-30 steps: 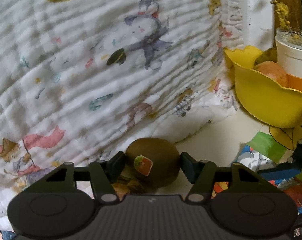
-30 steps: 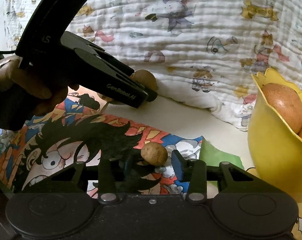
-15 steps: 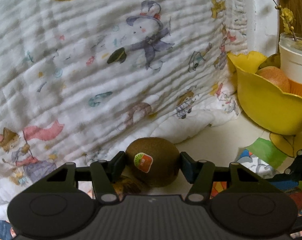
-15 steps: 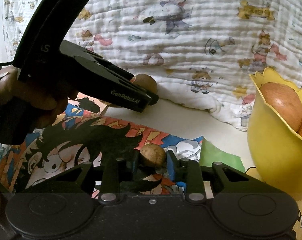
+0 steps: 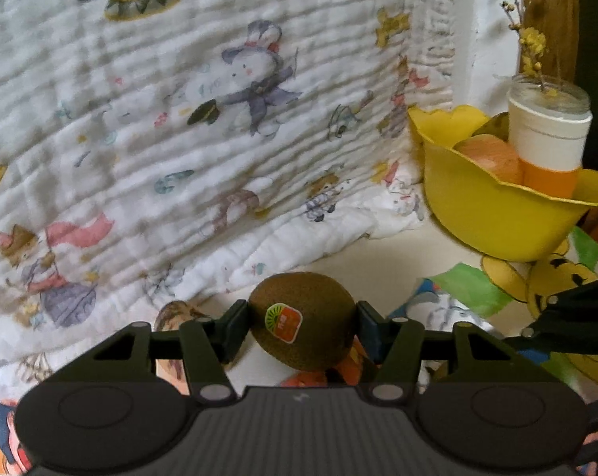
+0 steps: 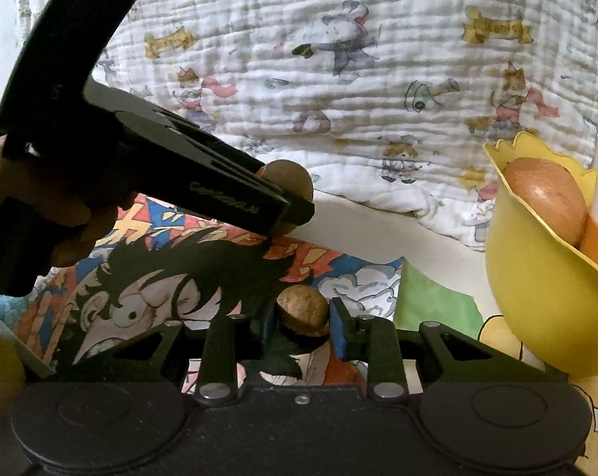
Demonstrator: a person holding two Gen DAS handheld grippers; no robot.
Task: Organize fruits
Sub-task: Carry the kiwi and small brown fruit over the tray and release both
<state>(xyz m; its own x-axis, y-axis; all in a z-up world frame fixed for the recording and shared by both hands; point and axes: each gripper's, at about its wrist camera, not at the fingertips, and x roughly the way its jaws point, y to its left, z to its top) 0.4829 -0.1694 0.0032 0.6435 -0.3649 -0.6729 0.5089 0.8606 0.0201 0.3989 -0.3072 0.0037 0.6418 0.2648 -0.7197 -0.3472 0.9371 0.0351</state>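
Note:
In the left wrist view a brown kiwi (image 5: 303, 319) with a green and orange sticker sits between the pads of my left gripper (image 5: 302, 323), which is shut on it and holds it just above the table. The right wrist view shows my right gripper (image 6: 302, 323) shut on a small round tan fruit (image 6: 303, 309) over the cartoon mat (image 6: 148, 301). The same view shows the left gripper (image 6: 277, 206) from the side, with the kiwi (image 6: 293, 180) at its tip. A yellow wavy-rimmed bowl (image 5: 493, 214) (image 6: 537, 297) at the right holds a peach-coloured fruit (image 5: 487, 154) (image 6: 549, 198).
A white cartoon-print quilt (image 5: 180, 139) rises along the back. A white and orange cup (image 5: 549, 142) with yellow dried sprigs stands at the bowl. A person's hand (image 6: 5, 182) grips the left gripper's handle. Bare cream tabletop (image 5: 382, 265) lies between quilt, mat and bowl.
The right gripper's fingers closed onto the small tan fruit. The left gripper lifted the kiwi slightly and carried it rightward, so the yellow bowl looms larger in its view.

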